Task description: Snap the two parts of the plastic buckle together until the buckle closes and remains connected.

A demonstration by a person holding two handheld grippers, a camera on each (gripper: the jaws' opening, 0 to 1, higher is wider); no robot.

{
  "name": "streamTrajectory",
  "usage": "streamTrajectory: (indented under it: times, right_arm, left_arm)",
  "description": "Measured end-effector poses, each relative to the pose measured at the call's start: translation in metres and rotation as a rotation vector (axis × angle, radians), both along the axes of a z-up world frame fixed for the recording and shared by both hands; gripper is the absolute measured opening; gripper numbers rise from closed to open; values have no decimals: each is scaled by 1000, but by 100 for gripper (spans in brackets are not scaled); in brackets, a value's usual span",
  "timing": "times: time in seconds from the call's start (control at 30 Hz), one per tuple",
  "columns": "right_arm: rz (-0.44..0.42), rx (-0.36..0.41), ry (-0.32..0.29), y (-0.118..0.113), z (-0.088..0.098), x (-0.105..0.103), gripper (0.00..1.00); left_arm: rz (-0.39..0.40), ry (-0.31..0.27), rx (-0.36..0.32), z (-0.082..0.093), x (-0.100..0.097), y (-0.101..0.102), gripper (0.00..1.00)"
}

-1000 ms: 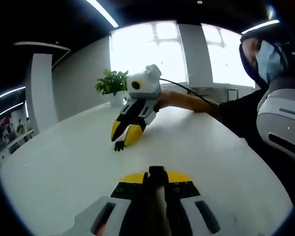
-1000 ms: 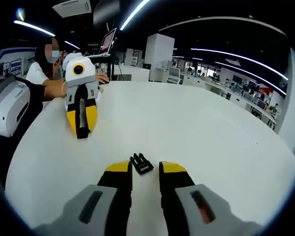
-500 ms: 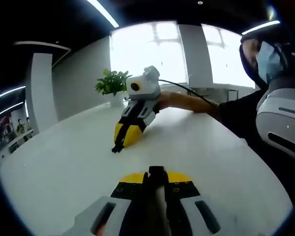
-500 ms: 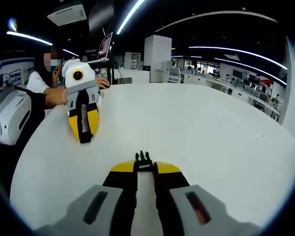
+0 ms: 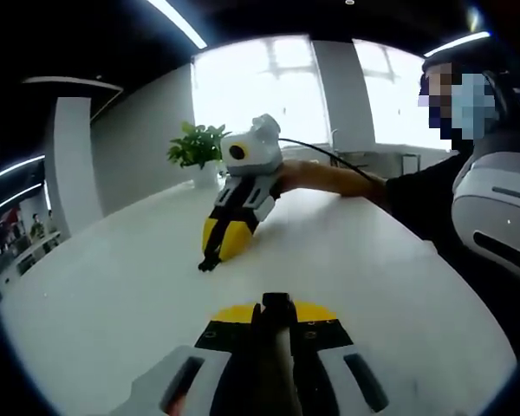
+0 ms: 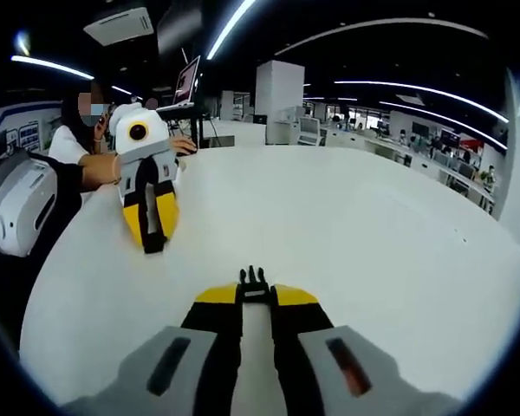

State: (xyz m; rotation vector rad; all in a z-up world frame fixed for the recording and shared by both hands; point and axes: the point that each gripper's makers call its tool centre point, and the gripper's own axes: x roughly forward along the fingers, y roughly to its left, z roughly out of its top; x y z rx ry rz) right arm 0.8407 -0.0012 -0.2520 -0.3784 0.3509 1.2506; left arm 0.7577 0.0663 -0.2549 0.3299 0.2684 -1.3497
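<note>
- Right gripper view: right gripper (image 6: 255,293) pinches the pronged buckle part (image 6: 254,282) between its yellow tips, low over the white table (image 6: 373,225).
- Left gripper (image 6: 147,234) — jaws pressed onto the other buckle part (image 5: 277,305), well apart.

Bare white table (image 6: 373,260) between both tongs, only a potted plant (image 5: 195,147) at its far edge.

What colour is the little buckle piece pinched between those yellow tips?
Black buckle piece, clearest in the right gripper view.
</note>
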Motion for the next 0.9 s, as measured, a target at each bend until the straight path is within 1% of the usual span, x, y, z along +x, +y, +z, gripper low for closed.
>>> streamTrajectory:
  times: [0.23, 0.33, 0.43, 0.53, 0.67, 0.9]
  right_arm:
    - [39, -5, -18, 5, 2, -8, 13]
    - [67, -7, -30, 9, 3, -15, 13]
    - [101, -8, -43, 14, 4, -23, 13]
    - [157, -17, -70, 21, 4, -34, 13]
    - [216, -17, -89, 27, 6, -46, 13]
    - [280, -19, -104, 34, 6, -59, 13]
  left_arm:
    - [8, -7, 6, 0, 2, 1, 12]
    - [18, -15, 12, 0, 4, 2, 12]
    - [22, -6, 8, 0, 5, 3, 12]
    - [23, 0, 5, 0, 4, 3, 12]
    - [23, 0, 4, 0, 4, 3, 12]
    - [24, 2, 3, 0, 5, 2, 12]
